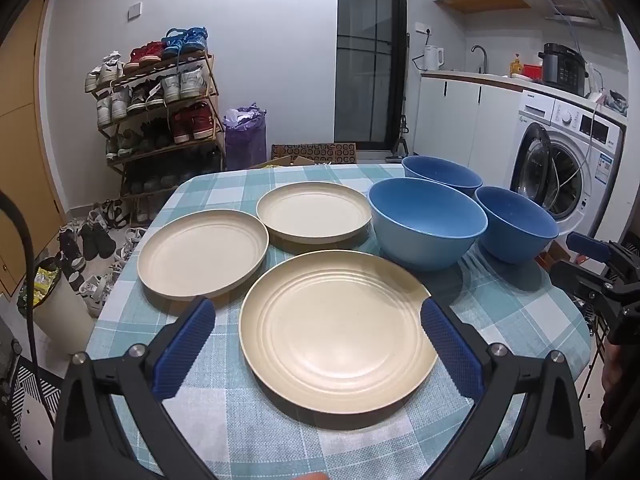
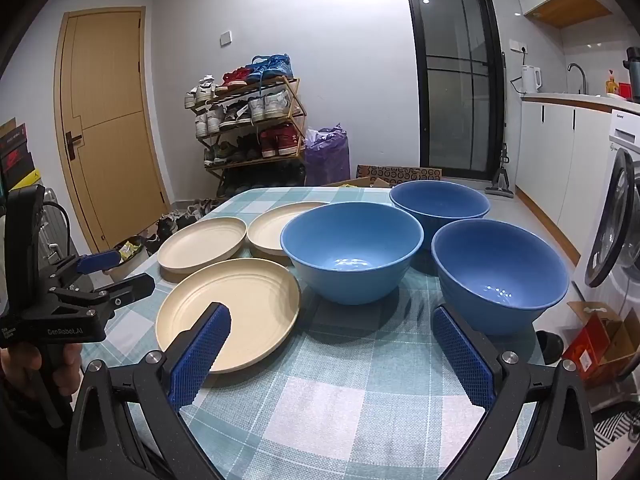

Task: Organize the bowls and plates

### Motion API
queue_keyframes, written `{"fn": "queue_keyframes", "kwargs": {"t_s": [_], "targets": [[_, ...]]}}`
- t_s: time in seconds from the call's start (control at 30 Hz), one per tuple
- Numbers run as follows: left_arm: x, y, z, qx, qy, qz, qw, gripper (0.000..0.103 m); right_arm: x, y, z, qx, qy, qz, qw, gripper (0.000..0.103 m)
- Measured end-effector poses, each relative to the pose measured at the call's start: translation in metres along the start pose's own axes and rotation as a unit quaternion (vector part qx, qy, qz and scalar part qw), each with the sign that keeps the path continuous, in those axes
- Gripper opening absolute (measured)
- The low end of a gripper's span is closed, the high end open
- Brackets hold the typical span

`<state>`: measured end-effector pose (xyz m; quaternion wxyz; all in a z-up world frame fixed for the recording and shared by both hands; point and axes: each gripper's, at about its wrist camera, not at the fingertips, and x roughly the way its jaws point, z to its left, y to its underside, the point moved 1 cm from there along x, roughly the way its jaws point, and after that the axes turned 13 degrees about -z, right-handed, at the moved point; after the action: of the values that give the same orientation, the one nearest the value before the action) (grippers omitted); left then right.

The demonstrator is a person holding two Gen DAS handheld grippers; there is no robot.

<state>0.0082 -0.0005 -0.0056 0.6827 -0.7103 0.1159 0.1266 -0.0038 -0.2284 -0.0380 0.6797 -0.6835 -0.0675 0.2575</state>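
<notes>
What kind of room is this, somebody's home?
Most likely a small flat's kitchen and entry area: a washing machine under a counter with a sink tap, and a loaded shoe rack beside a door.

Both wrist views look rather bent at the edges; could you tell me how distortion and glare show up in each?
Left wrist view: fisheye curves the table edges, corners vignette black, and soft sheen lies on the nearest plate. Right wrist view: the door frame bows, and small bright glints sit inside two blue bowls.

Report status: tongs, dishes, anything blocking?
Left tongs and right tongs open, empty. Three cream plates, three blue bowls unstacked on checked table. Nothing blocking.
</notes>
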Motion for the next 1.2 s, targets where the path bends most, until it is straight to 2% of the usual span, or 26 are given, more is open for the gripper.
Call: {"fn": "queue_keyframes", "kwargs": {"t_s": [1.2], "targets": [[0.0021,0.0009,0.001,-0.007,0.001,0.005,1.0,0.103,-0.0009,-0.0009,0.0004,-0.001,0.001,0.002,1.0,0.103]]}}
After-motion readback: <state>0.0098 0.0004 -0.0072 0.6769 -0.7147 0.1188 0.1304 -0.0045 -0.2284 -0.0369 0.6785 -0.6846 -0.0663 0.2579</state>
